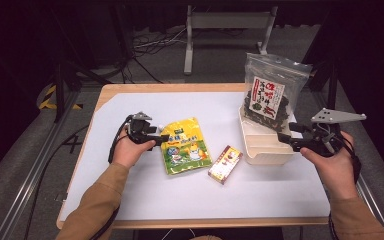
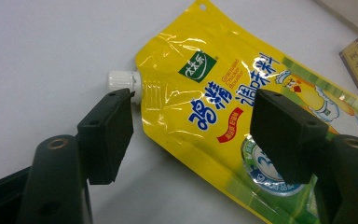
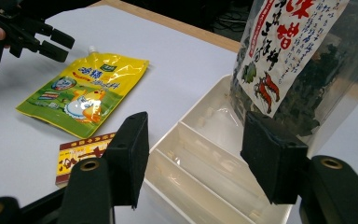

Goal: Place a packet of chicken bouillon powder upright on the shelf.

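Behind left fingers (image 2: pixel 279 135), pouch (image 2: pixel 214 107) (partly hidden)

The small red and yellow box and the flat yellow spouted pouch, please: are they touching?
Apart. The high view shows white table between the small red and yellow box and the flat yellow spouted pouch.

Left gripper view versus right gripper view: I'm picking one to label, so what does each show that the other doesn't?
The left gripper view alone shows the yellow pouch's white cap up close, beside one open jaw. The right gripper view alone shows the divided white tray and the clear bag of dark dried food standing in it, plus the left gripper. Both show the yellow pouch and the small red box.
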{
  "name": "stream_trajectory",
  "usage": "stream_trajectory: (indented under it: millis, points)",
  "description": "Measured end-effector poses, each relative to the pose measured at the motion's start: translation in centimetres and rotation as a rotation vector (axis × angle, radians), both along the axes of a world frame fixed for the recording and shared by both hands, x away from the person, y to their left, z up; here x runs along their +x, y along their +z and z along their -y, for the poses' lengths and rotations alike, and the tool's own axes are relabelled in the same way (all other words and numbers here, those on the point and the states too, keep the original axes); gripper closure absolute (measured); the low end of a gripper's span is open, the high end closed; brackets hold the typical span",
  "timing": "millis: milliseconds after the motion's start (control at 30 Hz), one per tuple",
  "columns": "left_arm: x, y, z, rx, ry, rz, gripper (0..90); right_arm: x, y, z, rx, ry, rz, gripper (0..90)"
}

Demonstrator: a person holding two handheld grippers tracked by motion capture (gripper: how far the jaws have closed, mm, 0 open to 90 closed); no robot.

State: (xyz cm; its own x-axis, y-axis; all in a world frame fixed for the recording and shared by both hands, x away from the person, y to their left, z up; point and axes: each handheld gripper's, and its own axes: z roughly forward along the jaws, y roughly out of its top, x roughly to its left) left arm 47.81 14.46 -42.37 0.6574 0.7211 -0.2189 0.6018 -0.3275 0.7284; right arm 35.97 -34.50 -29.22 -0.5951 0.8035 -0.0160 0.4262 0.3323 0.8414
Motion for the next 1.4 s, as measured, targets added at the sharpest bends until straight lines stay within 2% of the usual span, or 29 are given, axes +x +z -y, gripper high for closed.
stream_trajectory:
  millis: [333,533,600,633,733,800,867,1000,1067,1200,1400]
  points:
    - [0.5,-1.4,0.1,0.008,0.018,-0.038,31.0,0.0,-0.2,-0.2,-0.006,0.003,-0.005,41.5]
    - [0.7,-1.7,0.4,0.001,0.017,-0.096,29.1,-0.1,-0.3,-0.5,-0.007,0.007,-0.007,41.4]
    - [0.8,-1.9,0.5,-0.009,0.031,-0.124,29.3,-0.1,-0.3,-0.6,-0.009,0.01,-0.003,41.2]
    - [0.8,-2.0,0.5,0.001,0.041,-0.135,29.3,-0.1,-0.4,-0.6,-0.01,0.01,-0.003,41.2]
    - [0.8,-2.0,0.6,-0.007,0.044,-0.137,28.5,-0.1,-0.4,-0.6,-0.015,0.008,-0.001,40.8]
    - [0.7,-2.0,0.7,-0.005,0.03,-0.139,27.9,-0.1,-0.5,-0.6,-0.012,0.008,-0.004,40.6]
    - [0.7,-2.0,0.8,-0.008,0.027,-0.137,30.8,-0.1,-0.5,-0.6,-0.011,0.008,-0.004,40.5]
    - [0.7,-1.8,1.0,0.028,0.04,-0.132,35.2,0.0,-0.8,-0.6,-0.005,0.008,-0.006,40.2]
    - [0.7,-1.8,1.1,0.032,0.068,-0.138,39.8,0.0,-0.8,-0.6,-0.002,0.01,-0.007,40.0]
    - [0.6,-1.6,1.7,0.074,0.083,-0.132,41.5,0.0,-1.0,-0.6,0.003,0.014,-0.009,39.9]
    - [0.7,-1.7,1.6,0.02,0.094,-0.134,45.9,0.0,-1.2,-0.2,0.016,0.012,-0.012,39.9]
